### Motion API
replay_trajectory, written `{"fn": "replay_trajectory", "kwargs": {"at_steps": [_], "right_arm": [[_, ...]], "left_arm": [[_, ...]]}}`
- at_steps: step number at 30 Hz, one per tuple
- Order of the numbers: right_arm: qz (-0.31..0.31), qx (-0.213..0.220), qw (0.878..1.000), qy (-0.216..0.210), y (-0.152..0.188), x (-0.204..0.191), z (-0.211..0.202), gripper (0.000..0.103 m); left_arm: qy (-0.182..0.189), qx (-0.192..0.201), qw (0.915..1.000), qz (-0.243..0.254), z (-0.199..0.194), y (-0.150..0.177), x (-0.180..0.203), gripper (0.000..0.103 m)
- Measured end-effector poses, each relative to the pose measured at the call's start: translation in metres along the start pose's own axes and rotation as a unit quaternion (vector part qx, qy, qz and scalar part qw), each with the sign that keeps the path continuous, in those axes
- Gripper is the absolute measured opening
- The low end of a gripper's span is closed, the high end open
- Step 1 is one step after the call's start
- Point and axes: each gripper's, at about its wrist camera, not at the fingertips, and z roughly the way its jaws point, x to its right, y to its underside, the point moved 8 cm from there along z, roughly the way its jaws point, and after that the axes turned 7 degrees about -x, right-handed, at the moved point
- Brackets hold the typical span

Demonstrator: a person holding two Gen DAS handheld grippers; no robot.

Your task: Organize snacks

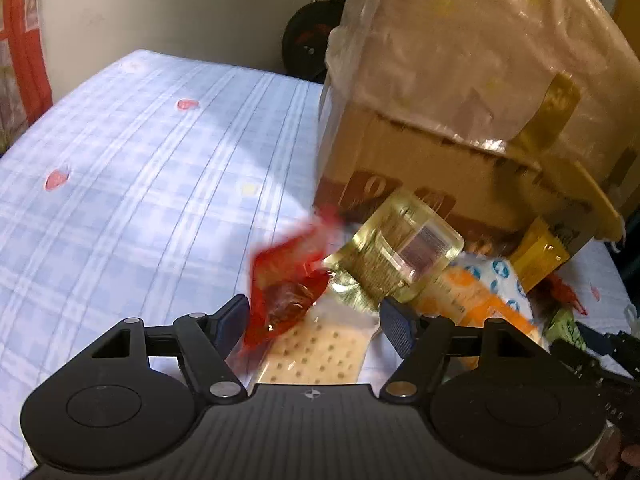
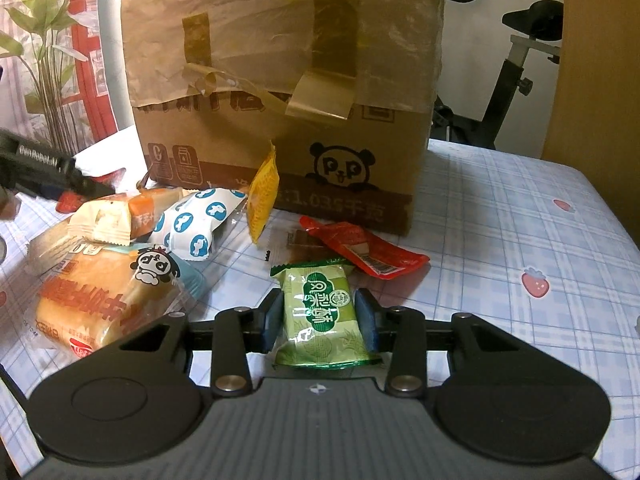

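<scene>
Green snack packet (image 2: 322, 316) pinched between right hand-held gripper (image 2: 320, 320) pads.

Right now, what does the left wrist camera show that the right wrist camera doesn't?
Only the left wrist view shows the open left gripper over a cracker pack, with a red candy wrapper and a clear yellowish tub. Only the right wrist view shows the right gripper shut on the green snack packet, plus a bread pack. Both show the cardboard box and the yellow sachet.
</scene>
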Motion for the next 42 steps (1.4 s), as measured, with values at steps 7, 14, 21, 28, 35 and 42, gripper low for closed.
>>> {"fn": "replay_trajectory", "kwargs": {"at_steps": [7, 14, 21, 28, 35, 42], "right_arm": [[0.000, 0.000, 1.000, 0.000, 0.000, 0.000, 0.000, 0.042], [0.001, 0.000, 1.000, 0.000, 0.000, 0.000, -0.001, 0.042], [0.000, 0.000, 1.000, 0.000, 0.000, 0.000, -0.001, 0.042], [0.000, 0.000, 1.000, 0.000, 0.000, 0.000, -0.001, 0.042], [0.000, 0.000, 1.000, 0.000, 0.000, 0.000, -0.001, 0.042], [0.001, 0.000, 1.000, 0.000, 0.000, 0.000, -0.001, 0.042]], "left_arm": [[0.006, 0.006, 0.9995, -0.031, -0.007, -0.002, -0.009, 0.073], [0.015, 0.011, 0.9996, -0.020, -0.014, -0.002, -0.017, 0.031], [-0.014, 0.031, 0.9988, -0.034, -0.022, -0.012, -0.025, 0.042], [0.005, 0.014, 0.9967, -0.080, -0.026, -0.016, -0.042, 0.047], [0.013, 0.000, 0.9926, -0.121, -0.014, -0.020, -0.050, 0.053], [0.015, -0.005, 0.9922, -0.124, 0.011, -0.039, -0.055, 0.058]]}}
